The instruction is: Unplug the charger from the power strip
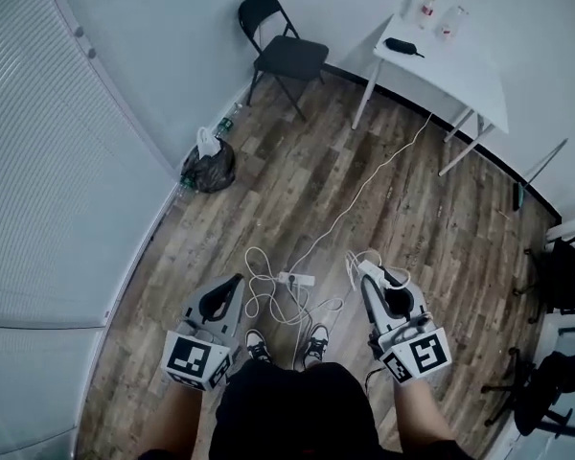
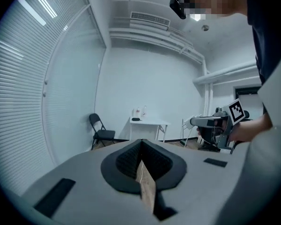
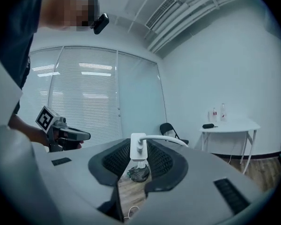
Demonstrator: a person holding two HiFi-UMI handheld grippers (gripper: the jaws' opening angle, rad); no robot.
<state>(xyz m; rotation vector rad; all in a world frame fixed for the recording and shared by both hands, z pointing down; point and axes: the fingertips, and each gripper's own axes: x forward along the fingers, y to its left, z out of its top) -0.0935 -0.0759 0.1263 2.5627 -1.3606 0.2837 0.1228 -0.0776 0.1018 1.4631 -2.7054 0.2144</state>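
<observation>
The wood floor [image 1: 383, 199] lies well below both hand-held grippers. On it, beneath and between them, rests the white power strip [image 1: 297, 279]. The left hand-held gripper [image 2: 141, 146] has its jaws closed together on nothing. The right hand-held gripper [image 3: 138, 153] is clamped on the white charger [image 3: 136, 143], which is well clear of the strip. The charger's cord [image 3: 166, 138] arcs off to that gripper's right.

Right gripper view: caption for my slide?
Right gripper clamps the white charger, its cable arcing right; folding chair and white table beyond.
</observation>
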